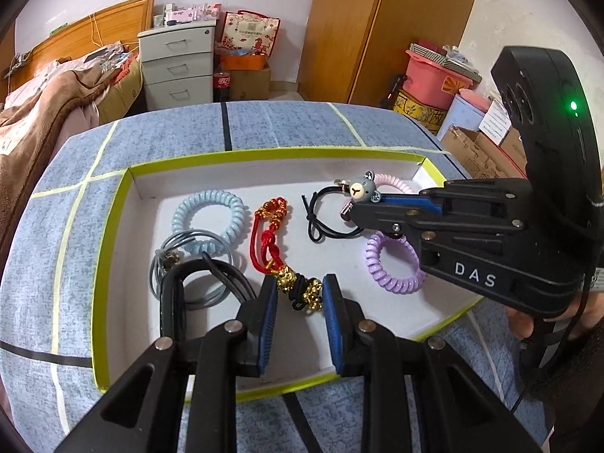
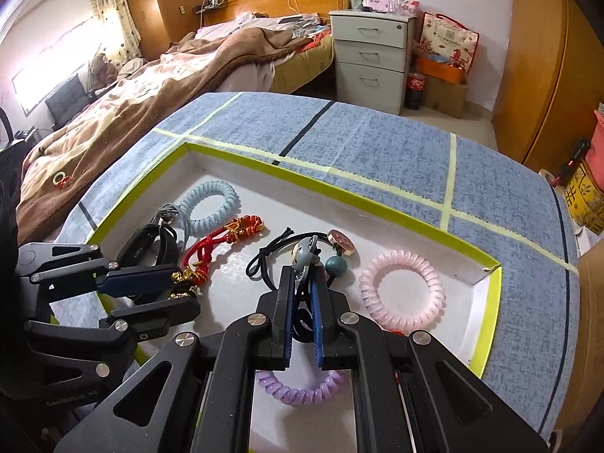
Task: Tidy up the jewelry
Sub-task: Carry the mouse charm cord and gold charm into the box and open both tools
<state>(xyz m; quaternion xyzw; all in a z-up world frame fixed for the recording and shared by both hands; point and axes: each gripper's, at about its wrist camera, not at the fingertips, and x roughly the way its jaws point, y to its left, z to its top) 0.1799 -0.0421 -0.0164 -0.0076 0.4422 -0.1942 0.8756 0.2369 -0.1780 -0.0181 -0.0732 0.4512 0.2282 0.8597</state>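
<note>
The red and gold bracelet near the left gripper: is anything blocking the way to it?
Nothing visible does. The left gripper is open, its jaws on either side of the gold beads of the red and gold bracelet, which lies in the tray. The black band sits off to one side.

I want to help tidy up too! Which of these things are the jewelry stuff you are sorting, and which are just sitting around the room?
For the job:
white tray
blue coil band
red cord bracelet
purple coil band
pink coil band
bear charm, pinched in the right gripper
left gripper, open

Just lying about:
bed
drawer cabinet
cola bottle
</note>
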